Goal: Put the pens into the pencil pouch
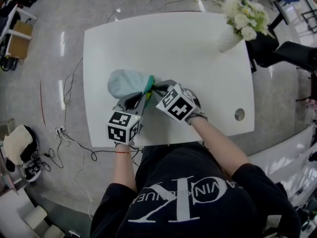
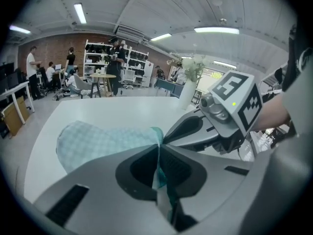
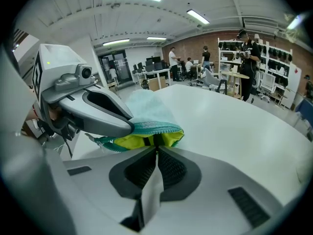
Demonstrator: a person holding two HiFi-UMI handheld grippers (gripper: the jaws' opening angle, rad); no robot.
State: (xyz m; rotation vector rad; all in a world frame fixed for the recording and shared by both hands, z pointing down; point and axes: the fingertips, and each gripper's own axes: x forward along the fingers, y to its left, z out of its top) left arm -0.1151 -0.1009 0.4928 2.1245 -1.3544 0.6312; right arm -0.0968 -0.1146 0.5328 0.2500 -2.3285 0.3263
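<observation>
A pale teal checked pencil pouch lies on the white table, its open mouth towards me. My left gripper is shut on the pouch's teal edge, and the fabric runs down between its jaws. My right gripper meets it from the right, shut on the rim of the mouth. In the right gripper view the yellow lining shows inside the opening, with a small dark piece in it that I cannot identify. No pen is in view.
A white vase of white flowers stands at the table's far right corner. A round hole sits near the right front edge. A black chair is beyond the table's right side; cables lie on the floor at left.
</observation>
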